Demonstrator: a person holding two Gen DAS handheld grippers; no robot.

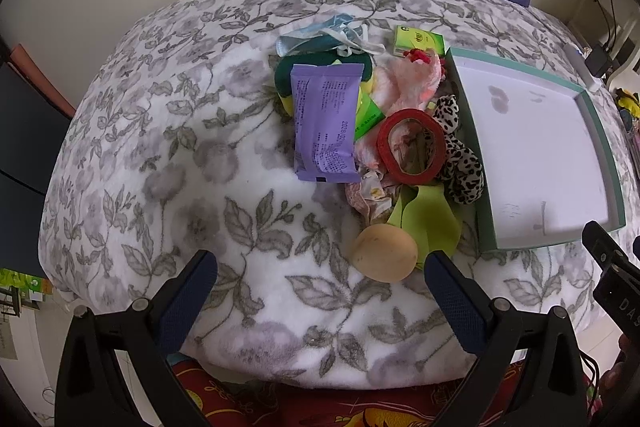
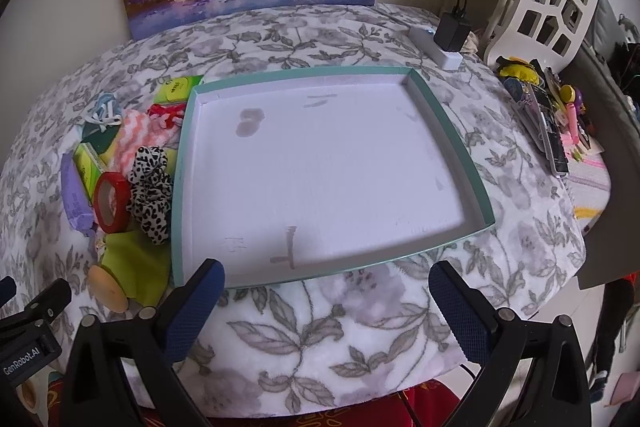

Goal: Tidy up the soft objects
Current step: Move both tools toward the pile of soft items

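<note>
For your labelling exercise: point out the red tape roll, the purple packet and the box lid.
red tape roll (image 1: pixel 411 146), left wrist view, on its lower left rim.
purple packet (image 1: pixel 325 123), left wrist view, middle of its printed face.
box lid (image 2: pixel 320 167), right wrist view, bare white floor.

Left tool (image 1: pixel 320 291) gapes empty before beige sponge (image 1: pixel 385 253).

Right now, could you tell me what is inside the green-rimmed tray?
The green-rimmed tray holds no objects: only its white floor with grey smudges shows. The pile, including the leopard-print scrunchie, lies outside its left wall. Nothing covers the interior.
</note>
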